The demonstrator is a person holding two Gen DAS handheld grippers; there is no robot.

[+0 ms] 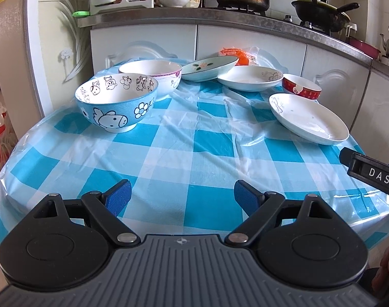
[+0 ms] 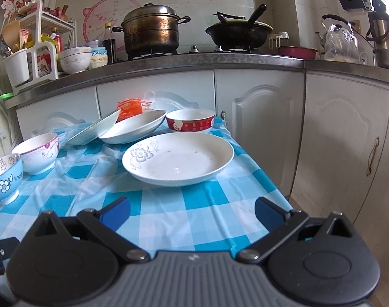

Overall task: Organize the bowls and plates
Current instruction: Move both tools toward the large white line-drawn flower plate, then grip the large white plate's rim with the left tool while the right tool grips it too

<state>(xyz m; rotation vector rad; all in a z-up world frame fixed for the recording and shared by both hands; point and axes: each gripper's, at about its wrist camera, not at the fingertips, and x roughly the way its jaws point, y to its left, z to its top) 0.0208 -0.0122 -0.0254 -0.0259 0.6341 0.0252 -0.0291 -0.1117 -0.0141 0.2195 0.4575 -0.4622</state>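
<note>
- Right now my nearest plate, the white plate with grey flower (image 2: 177, 162), sits flat on the checked tablecloth (image 2: 169, 220) at 12 o'clock from my right gripper (image 2: 192, 211), apart from it.
- Red bowl (image 2: 190, 120) stands just behind that plate at 1 o'clock, by the table's far right corner.
- Second white plate (image 2: 134, 130) is at 11 o'clock, tilted; green-rimmed flower plate (image 1: 209, 67) leans up just left of it, touching or overlapping, can't tell which.
- Orange packet (image 2: 129, 108) lies behind those two plates.
- Purple-trim white bowl (image 1: 153, 75) is upright at 11 o'clock from my left gripper (image 1: 183, 199); blue cartoon bowl (image 1: 116, 101) is just in front of it, seems touching.
- Right gripper: blue pads spread wide, nothing between them, over the near cloth.
- Left gripper: pads also wide apart, holding nothing, over the near table edge.
- Right gripper's black body shows at 3 o'clock in left view.
- Counter (image 2: 169, 60) beyond the table carries a steel pot (image 2: 151, 29), a black wok (image 2: 239, 34), and stacked bowls (image 2: 75, 60) by a rack.
</note>
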